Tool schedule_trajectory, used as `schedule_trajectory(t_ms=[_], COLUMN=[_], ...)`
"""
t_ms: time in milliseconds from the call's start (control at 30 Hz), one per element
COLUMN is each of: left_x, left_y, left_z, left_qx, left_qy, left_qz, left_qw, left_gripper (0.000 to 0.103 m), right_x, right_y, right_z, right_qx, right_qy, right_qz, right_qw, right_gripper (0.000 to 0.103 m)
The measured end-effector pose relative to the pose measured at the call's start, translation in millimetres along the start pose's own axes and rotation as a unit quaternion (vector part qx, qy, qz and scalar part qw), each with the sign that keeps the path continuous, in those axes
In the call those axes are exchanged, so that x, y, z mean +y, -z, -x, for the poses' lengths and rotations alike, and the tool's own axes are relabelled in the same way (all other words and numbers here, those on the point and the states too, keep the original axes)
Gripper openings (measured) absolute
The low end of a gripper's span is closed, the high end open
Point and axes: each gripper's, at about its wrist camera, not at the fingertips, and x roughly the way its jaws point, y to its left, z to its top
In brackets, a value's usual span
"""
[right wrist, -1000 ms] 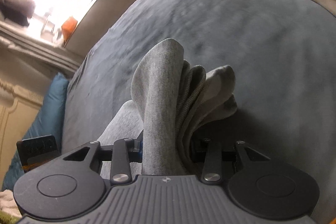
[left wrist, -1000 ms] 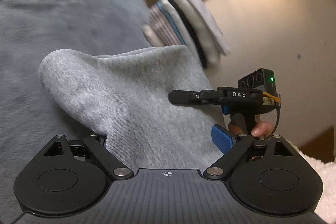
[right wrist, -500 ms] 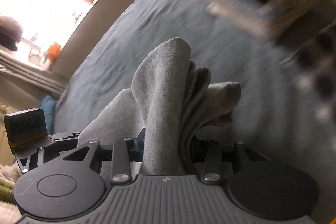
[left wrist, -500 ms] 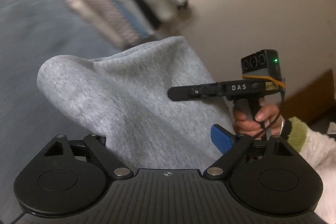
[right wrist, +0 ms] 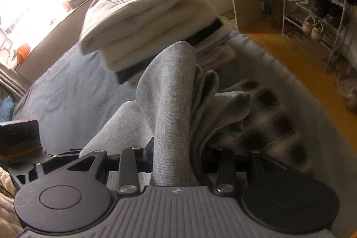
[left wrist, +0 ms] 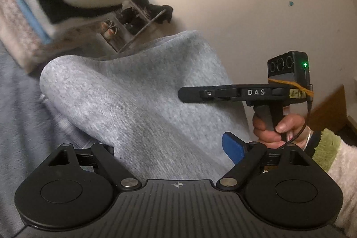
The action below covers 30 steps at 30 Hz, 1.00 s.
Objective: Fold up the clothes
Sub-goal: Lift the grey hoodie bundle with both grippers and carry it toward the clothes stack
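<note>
Grey sweatshirt front and centre: a thick folded bundle of it rises straight up the middle of the right wrist view, layers bunched together, ribbed edge showing on its right side. The right gripper is clamped narrow on that bundle, fingers pressed into the cloth on both sides at the bottom centre of the frame. Over in the left wrist view, the same sweatshirt fills the middle as a broad rounded fold, draped between the two tools. The left gripper has the cloth running down between its fingers; the blue pad on the right finger shows clear of the fabric, the other finger is buried under it, so whether it is really pinching I cannot tell. To the right of the fold, a hand grips the handle of the other tool, a fuzzy sleeve behind it at the lower right. Beyond the sweatshirt, a stack of folded clothes sits in the upper middle of the right view, blurred, resting on the blue bed cover. A shoe rack stands at the upper right on the orange floor.
</note>
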Motion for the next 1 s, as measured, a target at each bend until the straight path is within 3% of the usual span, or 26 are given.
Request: schedule_trajectory(t_ms=[333,467,600,700,833,1000], left_x=[3,1,7,13,29,50], left_y=[-3,10,18,20,19,13], left_z=[-41,-50,-58,-51,-18,31], left_qx=[-0.020,-0.005,0.005,0.009,-0.012,-0.048], left_qy=[-0.054,-0.068,-0.062,-0.053,-0.036,-0.044], left_qz=[-0.015,-0.026,-0.015,0.004,0.056,0.087], left_qw=[0.9983,0.9973,0.9980,0.9985,0.9977,0.9941], left_gripper=[0.085,0.086,0.090,0.090,0.091,0.091], right_x=[-57,-79,-102,-99,-98,-83], right_y=[-19,-15,-12,-12,-6,38], right_z=[-41,-66,-84,-73,-50,20], right_qx=[0.017,0.029,0.040,0.035,0.019,-0.065], right_qy=[-0.041,-0.048,-0.037,0.000,0.051,0.021], right_qz=[0.049,0.049,0.023,0.009,-0.017,-0.116], right_qw=[0.998,0.997,0.998,0.999,0.998,0.991], right_gripper=[0.040,0.041,0.051,0.062,0.064,0.064])
